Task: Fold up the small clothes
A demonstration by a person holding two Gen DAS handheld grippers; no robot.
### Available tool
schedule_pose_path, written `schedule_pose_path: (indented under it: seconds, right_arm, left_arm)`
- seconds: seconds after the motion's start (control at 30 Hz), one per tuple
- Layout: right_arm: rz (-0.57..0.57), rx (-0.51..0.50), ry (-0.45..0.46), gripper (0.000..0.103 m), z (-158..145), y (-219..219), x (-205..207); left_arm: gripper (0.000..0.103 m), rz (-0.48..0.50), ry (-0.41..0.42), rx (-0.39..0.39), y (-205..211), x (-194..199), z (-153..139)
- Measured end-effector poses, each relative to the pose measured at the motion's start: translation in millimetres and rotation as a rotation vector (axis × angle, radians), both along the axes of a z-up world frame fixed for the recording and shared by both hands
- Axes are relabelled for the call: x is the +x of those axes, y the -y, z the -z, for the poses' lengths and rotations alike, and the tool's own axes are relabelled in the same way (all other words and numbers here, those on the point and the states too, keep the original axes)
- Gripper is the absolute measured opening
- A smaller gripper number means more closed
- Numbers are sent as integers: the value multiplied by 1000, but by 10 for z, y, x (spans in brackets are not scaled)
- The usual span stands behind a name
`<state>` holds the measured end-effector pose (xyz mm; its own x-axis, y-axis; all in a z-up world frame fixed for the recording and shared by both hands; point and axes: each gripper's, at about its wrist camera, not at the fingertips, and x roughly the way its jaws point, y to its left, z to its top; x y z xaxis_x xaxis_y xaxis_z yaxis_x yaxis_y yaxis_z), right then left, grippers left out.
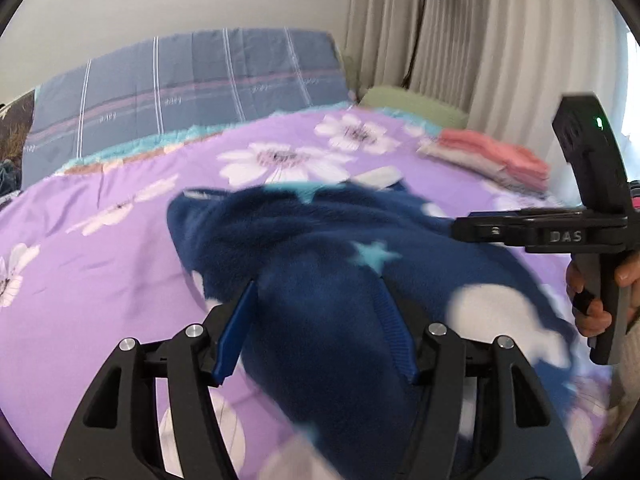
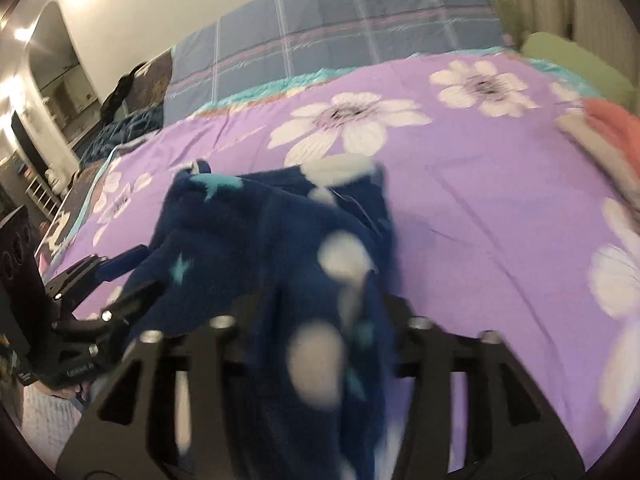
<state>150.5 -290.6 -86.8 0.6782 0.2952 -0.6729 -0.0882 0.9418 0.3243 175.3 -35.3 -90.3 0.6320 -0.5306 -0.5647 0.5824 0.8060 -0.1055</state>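
One purple floral bedspread [image 1: 120,248], beige curtains [image 1: 480,40]

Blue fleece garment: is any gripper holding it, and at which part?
The left gripper seems to clamp the blue fleece garment by a bunched fold at its near end. The right gripper straddles cloth too; grip there cannot be told.

I count one navy fleece garment [image 1: 320,264] with stars and white blotches at the centre of my view. One stack of folded clothes [image 1: 492,156], pink over grey, sits at two o'clock. There are two grippers: my left gripper [image 1: 316,328] at six o'clock and my right gripper [image 2: 320,344]. One green pillow [image 1: 412,108] lies at one o'clock, and one bed [image 1: 120,248] carries it all.
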Motion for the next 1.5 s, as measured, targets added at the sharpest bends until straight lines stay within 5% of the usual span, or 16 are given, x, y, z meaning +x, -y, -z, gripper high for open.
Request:
schedule_pose_path:
  seconds: [0.13, 0.2, 0.3, 0.33, 0.4, 0.5, 0.67, 0.77, 0.93, 1.03, 1.13, 1.3, 1.5]
  right_arm:
    - [-46, 91, 33, 57, -49, 55, -614]
    - [-54, 65, 1, 56, 71, -27, -735]
    - [-8, 78, -127, 68, 551, -85, -683]
    - [4, 140, -146, 79, 667, -5, -652]
    - [2, 283, -190, 82, 758, 161, -603]
    - [1, 293, -179, 81, 655, 195, -689]
    - [26, 231, -36, 71, 289, 296, -1104]
    - [22, 184, 10, 42, 221, 293, -1280]
    - [-17, 134, -7, 34, 315, 118, -1214]
    - [58, 184, -52, 15, 467, 298, -1127]
    - [66, 330, -98, 15, 610, 496, -1086]
    - [36, 346, -58, 15, 497, 452, -1160]
    - [-48, 338, -22, 36, 397, 380, -1310]
  left_arm:
    - [70, 107, 24, -101, -174, -535, -204]
    - [71, 148, 23, -41, -70, -719, -109]
    - [83, 121, 70, 164, 171, -857, 337]
    - [86, 108, 75, 158, 162, -859, 410]
    - [86, 94, -20, 71, 40, -759, 374]
    - [86, 69, 14, 85, 36, -851, 304]
    - [85, 38, 87, 89, -35, -1256, 158]
    - [85, 52, 120, 147, 17, -1479, 209]
    - [85, 35, 118, 281, 201, -1536, 463]
    - [85, -62, 87, 320, 183, -1409, 544]
    - [85, -108, 32, 250, -27, -1333, 529]
    - [83, -133, 30, 276, -44, -1361, 539]
    - [81, -97, 116, 300, 85, -1603, 424]
